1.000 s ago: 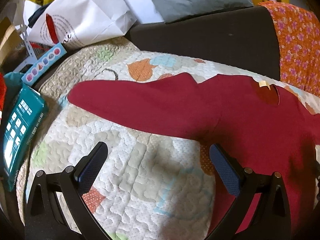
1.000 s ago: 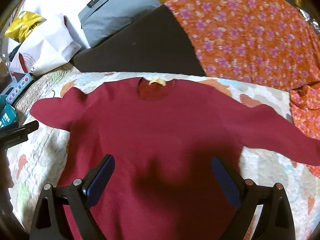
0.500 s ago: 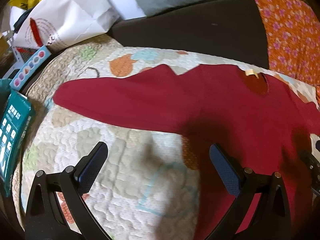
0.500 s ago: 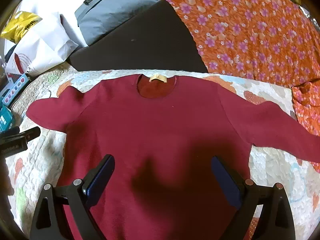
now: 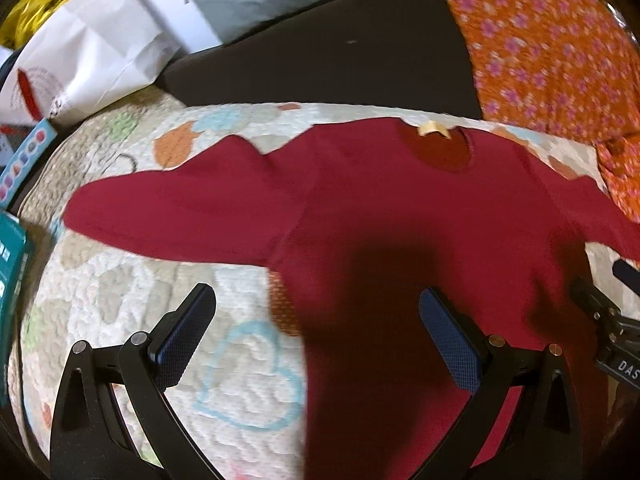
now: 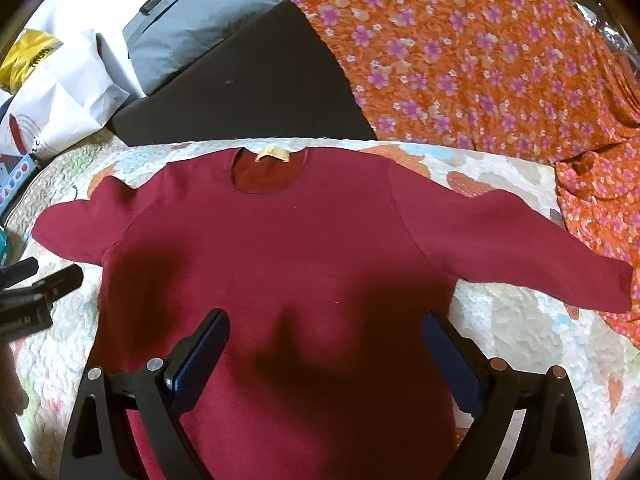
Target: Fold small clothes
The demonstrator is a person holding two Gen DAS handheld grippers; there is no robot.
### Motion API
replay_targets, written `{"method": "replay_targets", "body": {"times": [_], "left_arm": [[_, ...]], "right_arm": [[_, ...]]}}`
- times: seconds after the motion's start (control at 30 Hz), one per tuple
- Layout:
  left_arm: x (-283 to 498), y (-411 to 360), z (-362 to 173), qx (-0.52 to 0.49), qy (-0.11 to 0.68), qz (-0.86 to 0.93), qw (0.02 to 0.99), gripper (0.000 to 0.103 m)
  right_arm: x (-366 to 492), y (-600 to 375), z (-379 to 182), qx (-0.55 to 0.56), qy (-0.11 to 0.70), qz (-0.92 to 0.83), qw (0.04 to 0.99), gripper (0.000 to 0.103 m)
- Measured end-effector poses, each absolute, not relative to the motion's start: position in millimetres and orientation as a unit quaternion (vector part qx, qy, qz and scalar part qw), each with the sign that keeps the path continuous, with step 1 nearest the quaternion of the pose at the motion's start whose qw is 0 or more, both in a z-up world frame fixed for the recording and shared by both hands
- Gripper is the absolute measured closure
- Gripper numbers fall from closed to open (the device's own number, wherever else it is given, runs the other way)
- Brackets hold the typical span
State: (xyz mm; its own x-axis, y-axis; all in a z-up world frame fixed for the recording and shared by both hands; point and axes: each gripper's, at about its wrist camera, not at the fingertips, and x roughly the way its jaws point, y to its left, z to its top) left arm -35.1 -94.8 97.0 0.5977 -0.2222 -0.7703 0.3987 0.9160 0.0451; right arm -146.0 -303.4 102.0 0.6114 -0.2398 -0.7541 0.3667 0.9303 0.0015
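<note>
Right wrist view: right claw [image 6: 324, 354] released, jaws wide over the lower body of the maroon shirt [image 6: 304, 248]. Shirt lies flat on the patterned quilt [image 6: 516, 328] (sleeves spread, collar far). Left claw [image 5: 316, 336] also released, straddling the shirt's side edge.

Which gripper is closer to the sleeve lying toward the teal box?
Left. The left gripper hovers open over the quilt just below that sleeve. The right gripper is open over the shirt's body, farther from it.
</note>
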Motion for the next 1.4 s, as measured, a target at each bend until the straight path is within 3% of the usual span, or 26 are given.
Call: {"method": "replay_targets", "body": {"times": [1.4], "left_arm": [[-40,-119,91,0.113,0.417,-0.189,0.882,0.001]], "right_arm": [[-141,-308,95,0.095,0.422,-0.171,0.885,0.007]]}}
